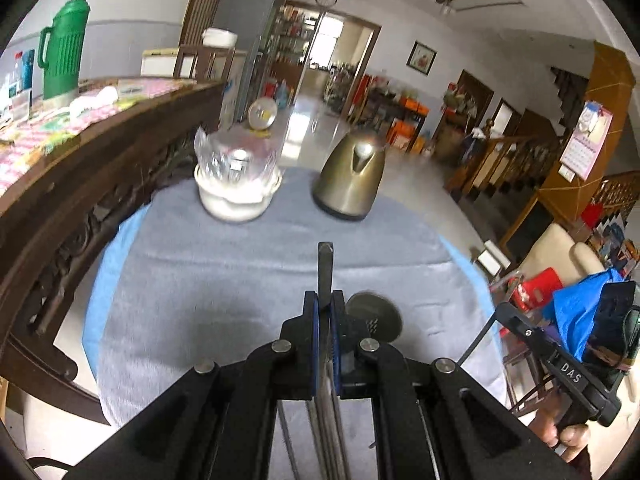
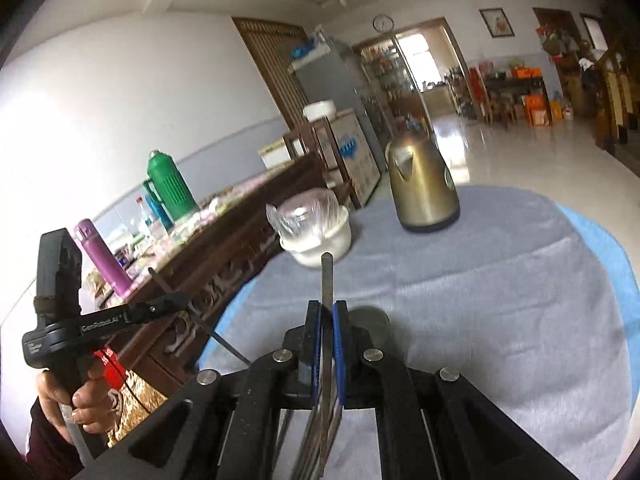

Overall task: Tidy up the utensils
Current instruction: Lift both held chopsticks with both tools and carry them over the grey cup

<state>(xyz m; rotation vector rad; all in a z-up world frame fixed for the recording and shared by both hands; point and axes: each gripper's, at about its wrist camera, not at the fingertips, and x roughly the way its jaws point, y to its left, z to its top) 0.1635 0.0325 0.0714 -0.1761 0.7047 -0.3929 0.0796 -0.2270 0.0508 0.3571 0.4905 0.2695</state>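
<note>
Grey fleece cloth [image 1: 224,280] covers the round table, with a light blue underlayer [image 1: 98,280] showing at its rim; I note both tools raised above it and angled down toward the far side. My left gripper [image 1: 328,304] is clamped tight on a thin dark metal utensil handle [image 1: 325,268], which stands edge-on between the blue pads and projects forward past the fingertips; the rest of that utensil runs back under the tool body, and I cannot tell what kind it is. My right gripper [image 2: 327,312] is likewise clenched on a slim grey metal utensil handle [image 2: 327,276], upright between its pads; its working end is hidden below. A round dull metal disc [image 1: 374,312] lies on the cloth just beyond the left fingertips; I cannot identify it. At the far edge of the table stand a white ceramic bowl covered with clear plastic film [image 1: 236,184] and, apart from it to the right, a bronze-coloured metal electric kettle [image 1: 350,176]. In the right wrist view the person's hand [image 2: 76,396] grips the left tool's handle. A dark carved wooden sideboard [image 1: 80,184] beside the table carries a green plastic thermos flask [image 1: 64,48] and a purple bottle [image 2: 102,256].
</note>
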